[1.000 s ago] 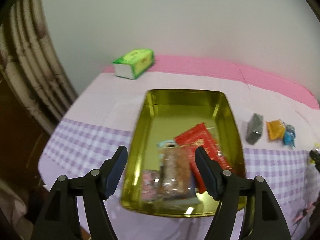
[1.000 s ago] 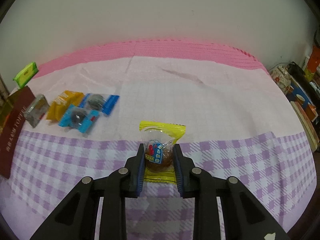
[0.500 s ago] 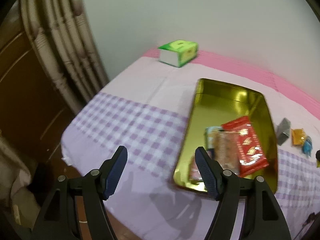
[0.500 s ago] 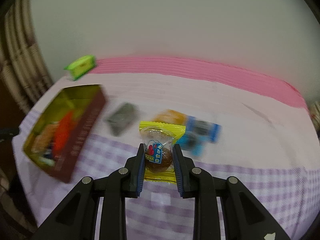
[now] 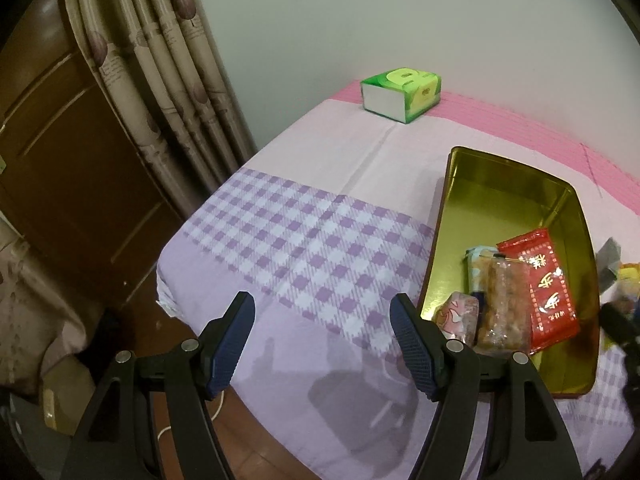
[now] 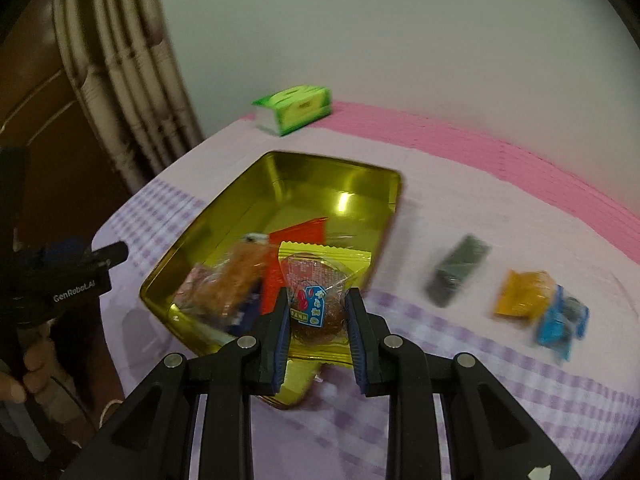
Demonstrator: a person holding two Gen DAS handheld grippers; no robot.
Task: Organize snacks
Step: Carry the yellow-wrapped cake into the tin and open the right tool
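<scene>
four snacks (image 5: 508, 300) in tin (image 5: 504, 184); four loose snacks (image 6: 520, 294) beside.

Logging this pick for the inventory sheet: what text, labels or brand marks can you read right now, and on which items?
"GenRobot.AI": white print on the black body of the left gripper, seen from the right wrist view.
Red snack packet in the gold tin: gold Chinese characters, not legible.
Yellow-edged snack packet held by the right gripper: blue label, characters too blurred.
Green tissue pack: logo only, print too small.
</scene>
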